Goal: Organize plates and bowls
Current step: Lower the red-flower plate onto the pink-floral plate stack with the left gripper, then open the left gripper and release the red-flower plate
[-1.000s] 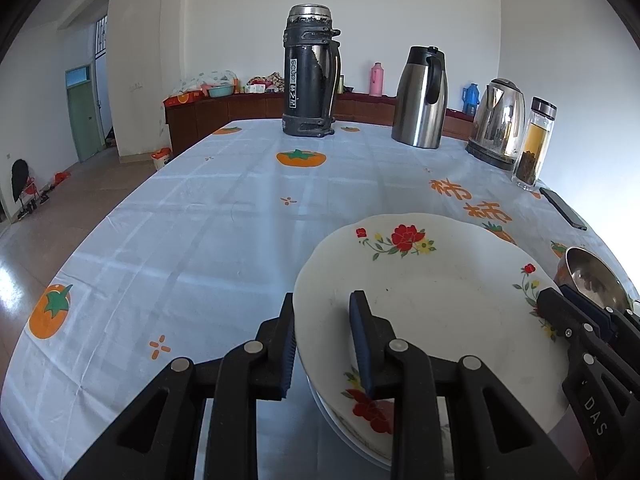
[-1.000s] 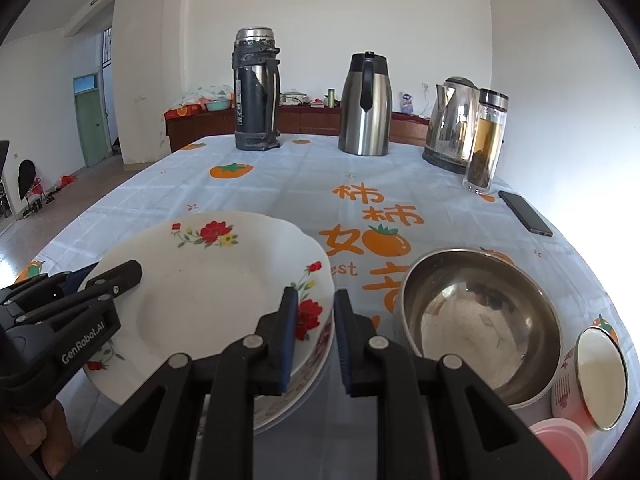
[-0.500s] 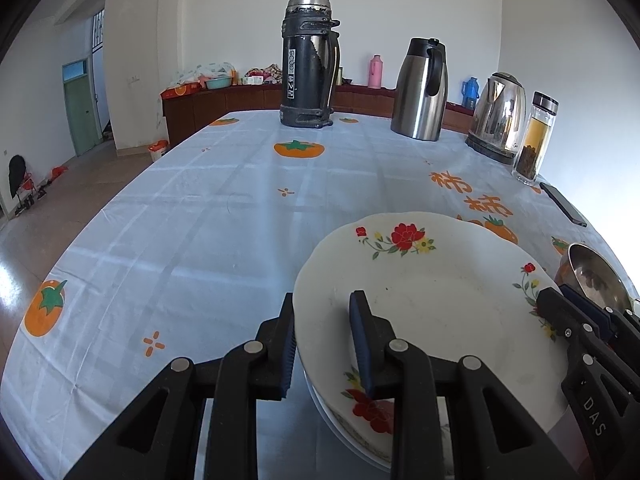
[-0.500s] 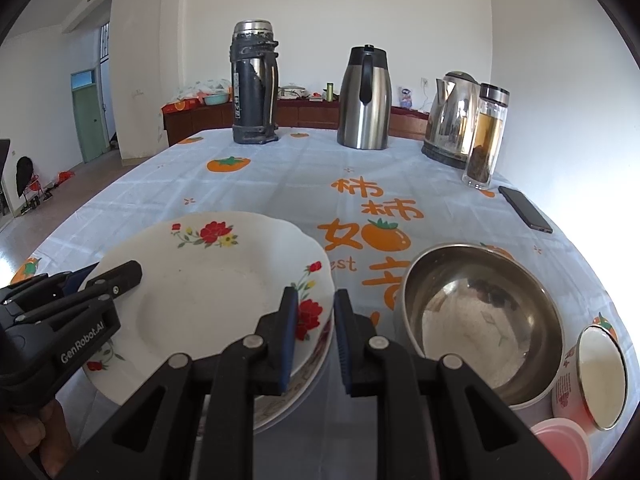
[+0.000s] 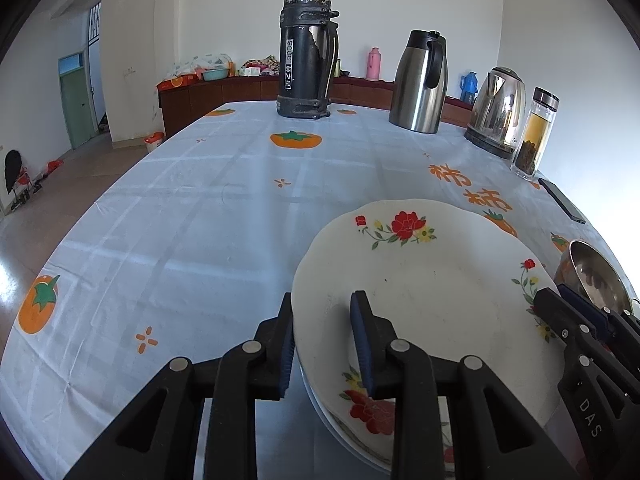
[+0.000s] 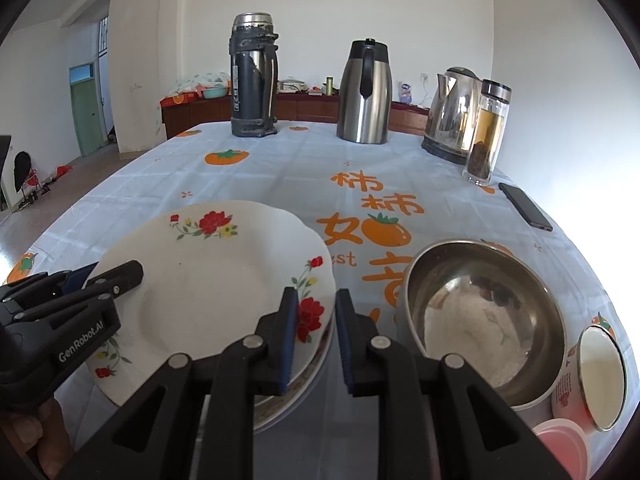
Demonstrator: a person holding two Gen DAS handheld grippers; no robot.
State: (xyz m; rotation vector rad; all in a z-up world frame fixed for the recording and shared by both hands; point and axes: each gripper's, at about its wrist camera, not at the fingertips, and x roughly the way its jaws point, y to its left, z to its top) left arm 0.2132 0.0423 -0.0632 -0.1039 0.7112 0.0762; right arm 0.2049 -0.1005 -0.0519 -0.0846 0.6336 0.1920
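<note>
A white floral plate (image 5: 432, 280) (image 6: 224, 280) lies on top of a small stack of like plates (image 6: 280, 412) on the tablecloth. My left gripper (image 5: 324, 340) (image 6: 100, 276) straddles its left rim, one pad against the outer edge and one on the inner face, shut on it. At the opposite rim my right gripper (image 6: 314, 320) (image 5: 554, 294) grips the same plate in the same way. A steel bowl (image 6: 480, 320) (image 5: 592, 276) stands just right of the stack, with a small enamel bowl (image 6: 600, 376) beyond it.
A pink tub (image 6: 560, 444) sits at the near right corner. Along the far side stand a black thermos (image 6: 252, 76), a steel jug (image 6: 366, 92), a kettle (image 6: 452, 112) and a glass bottle (image 6: 486, 132). A phone (image 6: 524, 206) lies at the right. The table (image 5: 180, 220) drops off at the left.
Both grippers keep the same hold on the plate's rim. Only the far background sits a little higher in both views.
</note>
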